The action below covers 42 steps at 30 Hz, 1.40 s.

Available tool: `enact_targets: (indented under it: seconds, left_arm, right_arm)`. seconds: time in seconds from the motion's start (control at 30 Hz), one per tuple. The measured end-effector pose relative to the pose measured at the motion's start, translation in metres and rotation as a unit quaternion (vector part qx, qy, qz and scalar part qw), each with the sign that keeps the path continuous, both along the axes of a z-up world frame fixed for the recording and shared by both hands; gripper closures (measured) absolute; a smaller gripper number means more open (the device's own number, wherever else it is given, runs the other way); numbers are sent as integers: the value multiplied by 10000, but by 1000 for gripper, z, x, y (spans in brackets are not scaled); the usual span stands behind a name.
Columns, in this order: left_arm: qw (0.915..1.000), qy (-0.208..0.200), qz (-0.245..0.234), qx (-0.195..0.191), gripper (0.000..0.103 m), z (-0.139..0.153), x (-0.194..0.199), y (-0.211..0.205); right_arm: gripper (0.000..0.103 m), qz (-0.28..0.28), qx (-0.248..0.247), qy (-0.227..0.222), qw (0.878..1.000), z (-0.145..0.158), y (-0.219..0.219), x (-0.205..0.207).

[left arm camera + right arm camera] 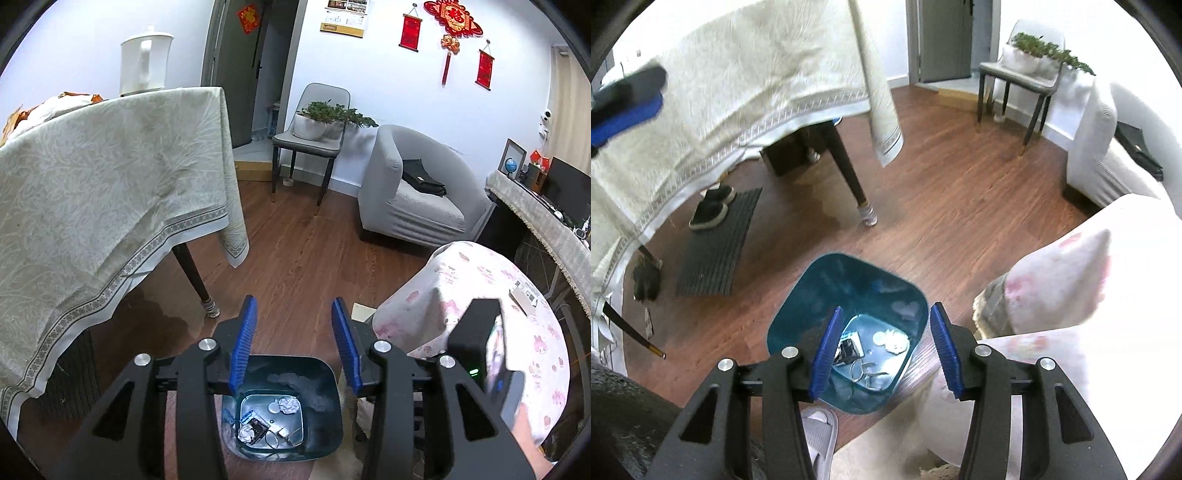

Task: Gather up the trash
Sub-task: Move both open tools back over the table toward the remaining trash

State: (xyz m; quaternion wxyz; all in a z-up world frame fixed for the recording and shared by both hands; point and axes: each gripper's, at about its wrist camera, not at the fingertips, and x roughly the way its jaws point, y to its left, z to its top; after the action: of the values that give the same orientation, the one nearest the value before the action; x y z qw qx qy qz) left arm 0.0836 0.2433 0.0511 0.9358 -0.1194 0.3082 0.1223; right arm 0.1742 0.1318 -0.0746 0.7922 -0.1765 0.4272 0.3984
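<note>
A dark teal bin (325,413) stands on the wood floor, right below both grippers. On its bottom lie crumpled white paper (288,405), a second paper ball (246,432), a black wrapper (258,428) and small bits. My left gripper (295,306) hangs over the bin, open, with nothing between its blue pads. In the right wrist view the same bin (798,317) shows its trash (895,341). My right gripper (886,308) is above it, open and empty too.
A table under a cream cloth (110,184) overhangs on the left, its dark leg (195,280) near the bin. A pink-patterned cover (480,280) bulges on the right. Beyond are a grey armchair (413,206) and a chair with a plant (310,140). A dark mat (716,251) with shoes (709,210) lies under the table.
</note>
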Motion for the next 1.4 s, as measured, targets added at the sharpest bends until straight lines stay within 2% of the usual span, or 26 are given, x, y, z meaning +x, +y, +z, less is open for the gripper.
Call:
enact_targets:
  seconds: [0.23, 0.5, 0.93, 1.1, 1.17, 1.3, 1.4]
  left_arm:
    - [9999, -41, -127, 33, 51, 3, 9, -19]
    - [9992, -41, -384, 76, 48, 4, 26, -49]
    - [9960, -61, -867, 203, 38, 2, 53, -102]
    - [9932, -81, -1136, 249, 33, 1, 63, -128]
    - [9918, -101, -1250, 263, 32, 0, 67, -139]
    - [9879, -165, -1517, 277, 29, 0, 74, -164]
    - [9832, -237, -1786, 301, 26, 1, 79, -183]
  right_arm:
    - [53, -135, 201, -179, 9995, 26, -23, 1]
    - [53, -412, 346, -398, 9978, 47, -61, 9]
    - [53, -1025, 456, -591, 9919, 65, -143, 37]
    - [53, -1226, 471, -625, 9894, 68, -172, 44]
    - [48, -1324, 463, -636, 9881, 68, -184, 47]
    - [47, -1535, 487, -639, 9849, 70, -211, 53]
    - [42, -1691, 515, -638, 9822, 71, -232, 57]
